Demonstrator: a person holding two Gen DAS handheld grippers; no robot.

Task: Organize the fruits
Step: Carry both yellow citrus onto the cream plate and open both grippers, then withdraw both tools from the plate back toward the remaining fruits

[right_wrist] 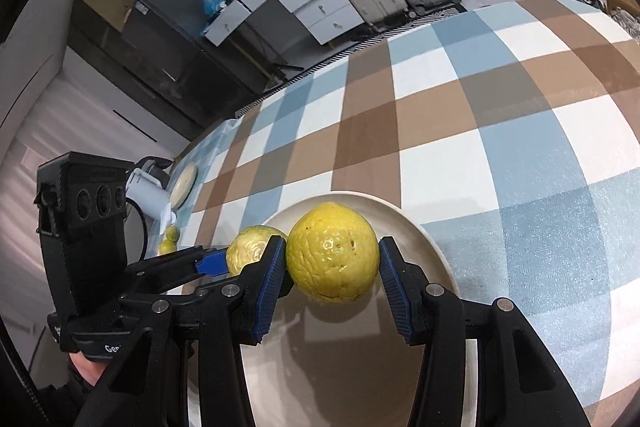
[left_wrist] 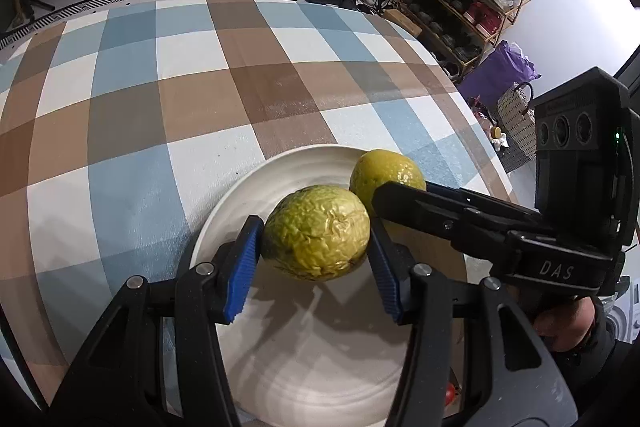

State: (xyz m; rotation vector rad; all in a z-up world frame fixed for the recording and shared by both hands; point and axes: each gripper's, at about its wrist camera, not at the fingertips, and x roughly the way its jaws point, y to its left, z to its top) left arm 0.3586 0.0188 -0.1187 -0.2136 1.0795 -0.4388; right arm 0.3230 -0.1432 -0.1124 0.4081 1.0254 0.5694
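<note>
Black arms and blue pads of the left tool [left_wrist: 316,251] fill the near edge of its own view, and between those pads sits a wrinkled green-yellow fruit [left_wrist: 318,233], pinched on both sides and hanging just over the white plate [left_wrist: 280,367]. Whether its underside already touches the plate cannot be told. Moving right, a smoother yellow fruit [left_wrist: 386,171] lies close behind the first; in the right wrist view this same yellow fruit [right_wrist: 333,253] is clamped between the pads of the right tool [right_wrist: 333,267], also low over the plate's far rim [right_wrist: 360,197]. The two fruits are just beside each other, perhaps touching. Further right the plaid table [left_wrist: 160,107] runs bare to its edge. At the table's left end, in the right wrist view, two small yellow-green fruits [right_wrist: 170,239] sit beside another dish.

By my reading, the step in hand is setting both fruits onto the plate together. The next move calls for lowering until each fruit rests, then easing the pads apart slowly, since round fruit may roll toward the rim or knock its neighbour.
</note>
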